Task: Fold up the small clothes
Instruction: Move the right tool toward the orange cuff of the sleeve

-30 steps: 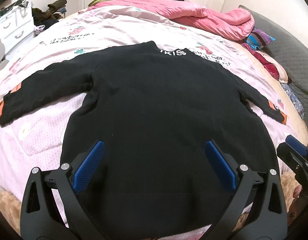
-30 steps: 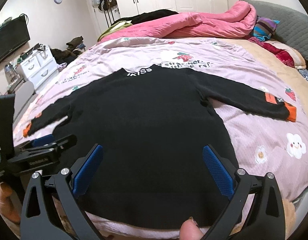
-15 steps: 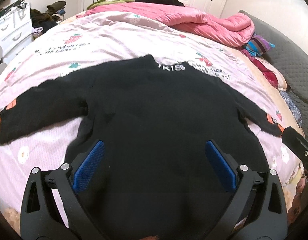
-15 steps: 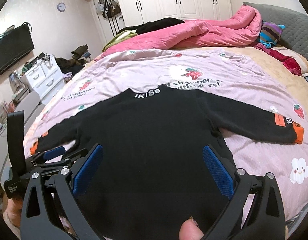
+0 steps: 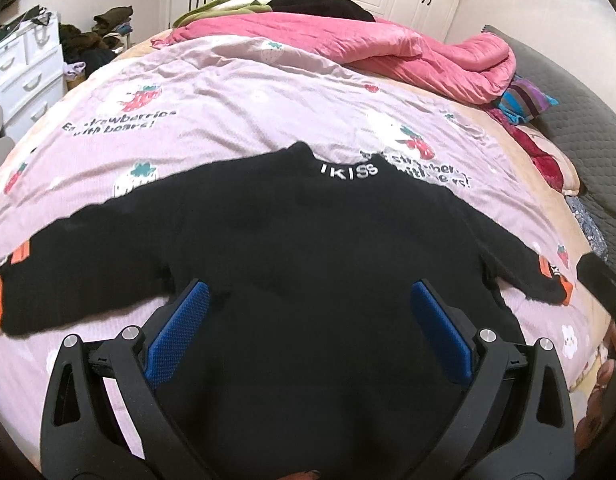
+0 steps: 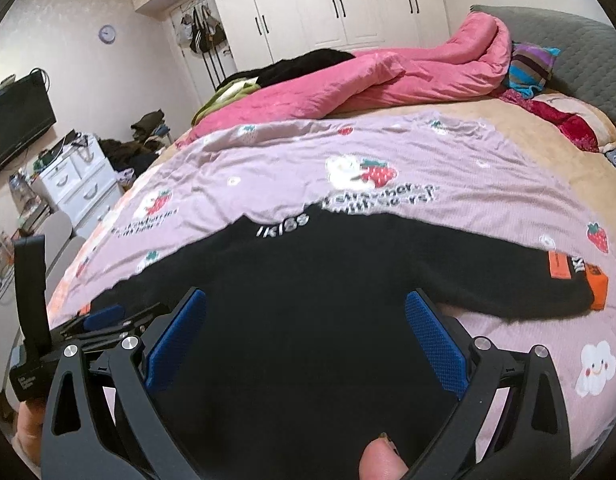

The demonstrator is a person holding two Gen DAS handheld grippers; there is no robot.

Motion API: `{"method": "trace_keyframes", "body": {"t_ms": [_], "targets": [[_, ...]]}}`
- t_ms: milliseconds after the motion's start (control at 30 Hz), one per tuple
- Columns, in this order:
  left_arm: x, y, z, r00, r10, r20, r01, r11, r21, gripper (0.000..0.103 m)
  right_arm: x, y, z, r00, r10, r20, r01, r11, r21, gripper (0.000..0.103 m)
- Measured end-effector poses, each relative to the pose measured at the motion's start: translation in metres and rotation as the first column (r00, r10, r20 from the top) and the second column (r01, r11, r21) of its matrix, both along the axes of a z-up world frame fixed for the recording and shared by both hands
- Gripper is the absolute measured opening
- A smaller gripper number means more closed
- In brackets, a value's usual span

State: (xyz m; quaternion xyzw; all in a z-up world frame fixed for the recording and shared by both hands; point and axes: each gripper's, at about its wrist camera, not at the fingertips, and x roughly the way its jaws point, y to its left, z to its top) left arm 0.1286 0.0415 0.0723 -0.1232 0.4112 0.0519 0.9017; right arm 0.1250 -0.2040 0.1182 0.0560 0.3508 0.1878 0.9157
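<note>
From the left wrist view, a black sweater [image 5: 308, 264] is seen spread flat on the bed [image 5: 236, 92], its collar turned toward the far edge and its hem toward the near edge where the person stands. The body's long axis runs from near edge to far edge; the sleeves are stretched out crosswise, toward the left and right edges. The left hand-held gripper [image 5: 306, 320] is held spread wide above the lower body, with nothing between its fingers.

From the right wrist view, the right hand-held gripper [image 6: 306, 324] is likewise held spread and empty over the sweater [image 6: 308, 320], and the right sleeve cuff [image 6: 587, 284] is seen lying out toward the right edge. Folding is judged not yet begun; a sleeve or side would probably be gripped next and carried across the body.
</note>
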Motion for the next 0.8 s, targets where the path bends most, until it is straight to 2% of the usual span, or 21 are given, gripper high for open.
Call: {"method": "trace_keyframes", "body": {"t_ms": [300,800], "targets": [[0.027,0.000,0.010,1.000,-0.005,0.010,0.005,1.000,0.001,0.095,0.034,-0.009,0.011,0.999,-0.043,0.014,0.043,0.999,0.021,0.099],[0.072,-0.014,0.002,0.999,-0.041,-0.006,0.041,0.999,0.011,0.095,0.073,-0.046,-0.001,0.988,-0.155,-0.016,0.156,0.986,0.054,0.099]]}}
